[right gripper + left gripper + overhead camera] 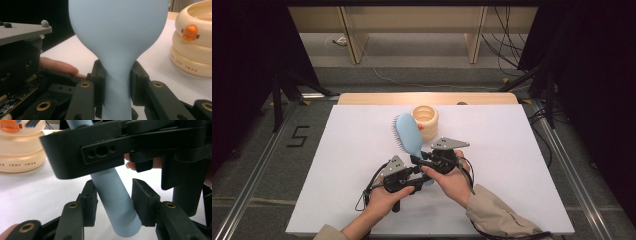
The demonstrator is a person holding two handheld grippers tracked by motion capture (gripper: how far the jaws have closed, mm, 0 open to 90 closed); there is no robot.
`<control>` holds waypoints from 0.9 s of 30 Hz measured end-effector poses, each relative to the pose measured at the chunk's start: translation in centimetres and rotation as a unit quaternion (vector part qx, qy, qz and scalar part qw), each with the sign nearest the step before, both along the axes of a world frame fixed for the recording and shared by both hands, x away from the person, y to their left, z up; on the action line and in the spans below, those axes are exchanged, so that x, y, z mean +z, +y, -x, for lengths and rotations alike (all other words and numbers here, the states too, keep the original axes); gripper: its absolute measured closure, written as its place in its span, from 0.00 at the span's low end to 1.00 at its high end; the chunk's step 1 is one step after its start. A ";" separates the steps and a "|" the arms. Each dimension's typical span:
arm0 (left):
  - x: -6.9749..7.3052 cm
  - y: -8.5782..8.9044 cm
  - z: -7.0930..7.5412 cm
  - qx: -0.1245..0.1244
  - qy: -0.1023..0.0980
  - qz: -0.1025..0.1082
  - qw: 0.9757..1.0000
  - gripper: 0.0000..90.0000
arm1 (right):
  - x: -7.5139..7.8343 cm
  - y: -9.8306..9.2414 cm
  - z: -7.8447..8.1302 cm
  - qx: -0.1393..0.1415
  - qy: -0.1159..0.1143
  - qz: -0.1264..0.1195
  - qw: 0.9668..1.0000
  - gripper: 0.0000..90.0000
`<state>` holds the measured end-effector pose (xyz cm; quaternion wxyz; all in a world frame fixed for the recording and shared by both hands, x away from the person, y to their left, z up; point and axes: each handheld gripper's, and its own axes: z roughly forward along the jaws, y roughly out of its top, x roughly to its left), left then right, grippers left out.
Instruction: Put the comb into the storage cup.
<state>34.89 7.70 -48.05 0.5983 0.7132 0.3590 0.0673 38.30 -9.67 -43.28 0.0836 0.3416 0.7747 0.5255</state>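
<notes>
Left claw (pixel 416 176): narrowed around brush handle end (pixel 117 205), pads beside it, contact unclear. Right claw (pixel 419 161): clamped on hairbrush (pixel 408 134) neck, head tilted toward 11 o'clock above counter (pixel 337 165). Cup (pixel 425 121) at 12 o'clock. Step: likely handover. Next: left grip firm, right releases.

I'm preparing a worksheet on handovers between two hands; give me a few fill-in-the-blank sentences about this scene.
1. The right tool is shut on the handle of the light blue ____.
2. The left tool has its jaws on either side of the brush's ____.
3. The cream container stands on the ____ table.
4. The duck face on the container has an ____ beak.

Missing words: hairbrush; handle; white; orange
</notes>
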 end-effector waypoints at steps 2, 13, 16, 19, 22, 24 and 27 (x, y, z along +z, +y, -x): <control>0.0 0.2 -0.1 0.004 0.008 0.007 1.000 0.67 | 0.0 0.0 0.0 0.001 -0.005 0.000 1.000 0.78; -0.2 0.9 -0.5 0.018 0.048 0.044 0.998 0.74 | 0.1 0.3 0.1 0.013 -0.021 0.010 1.000 0.78; -0.2 0.9 -0.5 0.018 0.050 0.048 0.997 0.74 | 0.2 0.3 0.1 0.017 -0.025 0.014 0.999 0.77; -0.2 1.0 -0.5 0.015 0.053 0.053 0.997 0.74 | 0.2 0.3 0.1 0.018 -0.028 0.015 0.999 0.76; -0.2 1.0 -0.5 0.012 0.057 0.059 0.997 0.74 | 0.3 0.3 0.1 0.019 -0.030 0.017 0.999 0.75; -0.2 1.0 -0.6 0.010 0.060 0.062 0.996 0.74 | 0.3 0.3 0.0 0.020 -0.031 0.017 0.999 0.74; -0.2 1.0 -0.5 0.008 0.060 0.066 0.996 0.74 | 0.3 0.3 0.0 0.020 -0.031 0.018 0.999 0.73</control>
